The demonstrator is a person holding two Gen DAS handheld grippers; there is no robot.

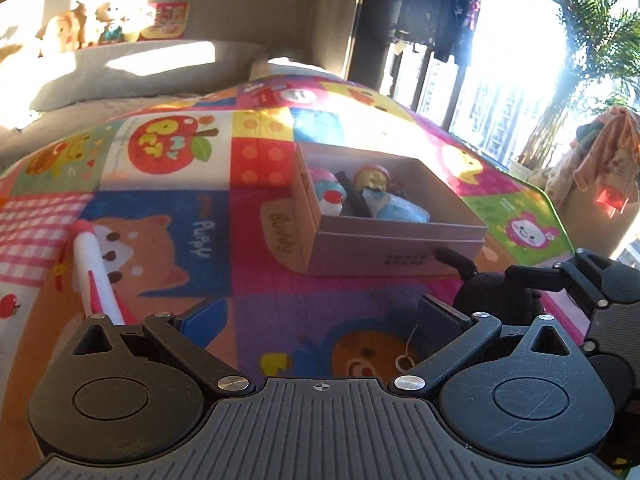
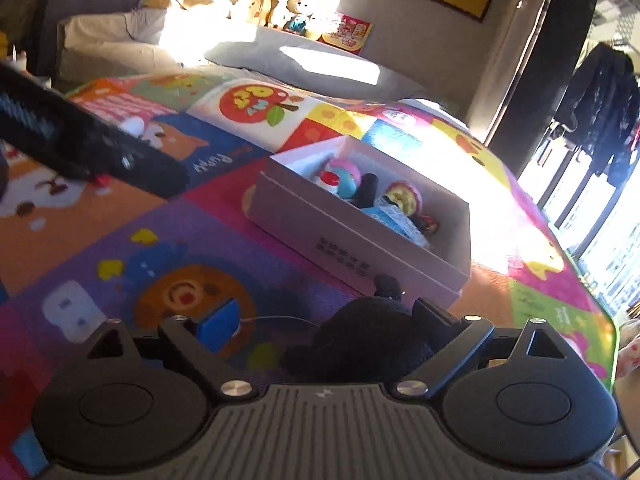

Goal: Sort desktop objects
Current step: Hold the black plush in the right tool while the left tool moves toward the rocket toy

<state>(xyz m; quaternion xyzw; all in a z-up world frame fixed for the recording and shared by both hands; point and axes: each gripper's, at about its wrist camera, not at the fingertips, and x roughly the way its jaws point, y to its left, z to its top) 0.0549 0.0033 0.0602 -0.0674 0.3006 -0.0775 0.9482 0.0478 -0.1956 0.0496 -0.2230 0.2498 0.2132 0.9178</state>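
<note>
A pale cardboard box (image 1: 380, 252) stands on the colourful play mat (image 1: 168, 208), holding a red-haired figure (image 1: 374, 180), a blue and pink toy (image 1: 328, 190) and other small toys. My left gripper (image 1: 322, 314) is open over bare mat in front of the box. A white and pink pen (image 1: 94, 272) lies to its left. A black plush toy (image 2: 368, 336) lies on the mat just before the box (image 2: 340, 248), between the wide jaws of my right gripper (image 2: 328, 324). The blue left pad (image 2: 218, 330) stands clear of the plush. The right gripper (image 1: 600, 292) also shows in the left wrist view, beside the plush (image 1: 496, 296).
A thin white string (image 2: 280, 318) trails on the mat by the plush. The left gripper's body (image 2: 80, 140) crosses the upper left of the right wrist view. A grey sofa (image 1: 132, 68) with stuffed animals (image 1: 92, 24) lies beyond the mat. The mat's edge (image 2: 600, 308) runs at right.
</note>
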